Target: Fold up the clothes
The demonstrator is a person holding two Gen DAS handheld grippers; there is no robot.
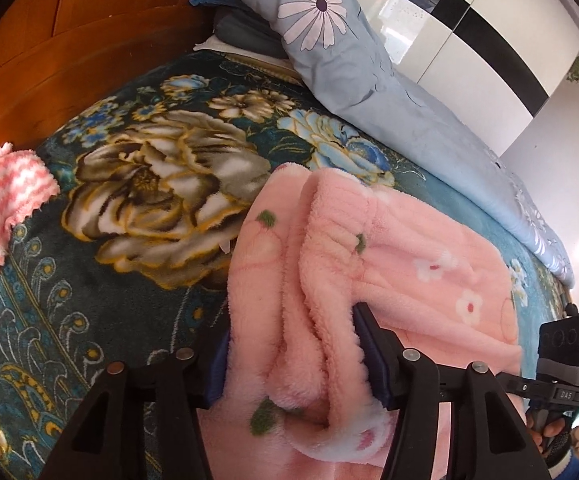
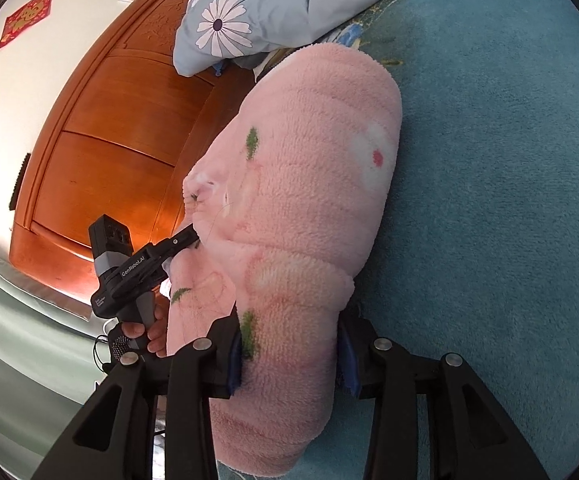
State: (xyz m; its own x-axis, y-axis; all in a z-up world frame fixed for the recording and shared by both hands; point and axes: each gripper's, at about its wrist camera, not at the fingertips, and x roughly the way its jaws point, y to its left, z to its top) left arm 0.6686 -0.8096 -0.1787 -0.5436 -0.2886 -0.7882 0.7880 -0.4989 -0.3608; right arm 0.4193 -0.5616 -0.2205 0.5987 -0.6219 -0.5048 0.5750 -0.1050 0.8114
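Bed blanket (image 1: 137, 184): dark teal, big floral print. On it, a pink fleece garment (image 1: 389, 256), flowers and green leaves, bunched in thick folds, long axis running from the grippers toward the blue daisy quilt (image 1: 329, 28). Left gripper (image 1: 293, 364) fingers clamp one bunched end; right gripper (image 2: 289, 356) fingers clamp another part.

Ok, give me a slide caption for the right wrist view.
Right gripper clamps a bunched pink fleece garment above a teal bedspread, with the left gripper gripping its far edge.
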